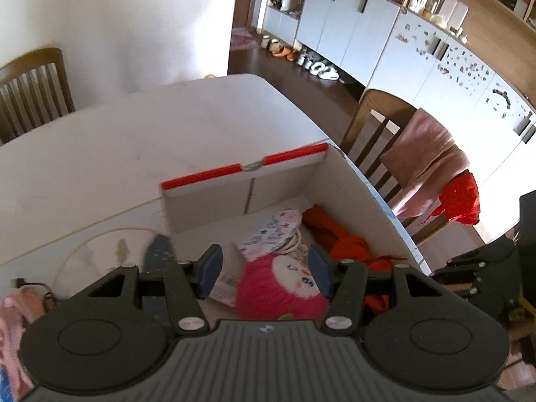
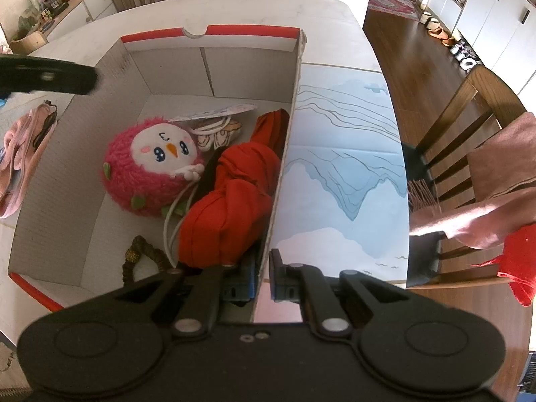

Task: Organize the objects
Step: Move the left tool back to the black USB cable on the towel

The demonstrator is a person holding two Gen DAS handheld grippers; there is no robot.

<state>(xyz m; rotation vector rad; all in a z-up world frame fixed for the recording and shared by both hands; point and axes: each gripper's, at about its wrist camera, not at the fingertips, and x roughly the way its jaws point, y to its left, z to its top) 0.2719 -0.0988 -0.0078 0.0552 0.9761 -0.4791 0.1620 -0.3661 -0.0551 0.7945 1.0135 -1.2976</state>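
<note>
An open cardboard box [image 2: 207, 35] with a red rim stands on the white table [image 1: 134, 134]. Inside lie a pink plush bird [image 2: 150, 167], a knotted red cloth bundle [image 2: 231, 207], a white cord, a patterned pouch [image 1: 271, 234] and a brown bead string [image 2: 140, 254]. My left gripper [image 1: 264, 274] hovers over the plush [image 1: 281, 288], open, with nothing between its pads. My right gripper [image 2: 263, 278] is shut on the edge of the box's tall right flap [image 2: 335, 167], which bears a blue mountain picture. The left gripper's finger [image 2: 50, 75] shows at that view's upper left.
Pink cloth [image 2: 20, 160] lies on the table left of the box, near a dark cable [image 1: 20, 283]. Wooden chairs stand at the far side [image 1: 33, 83] and the right [image 1: 385, 134], the right one draped with pink and red cloth. White cabinets [image 1: 351, 26] line the room.
</note>
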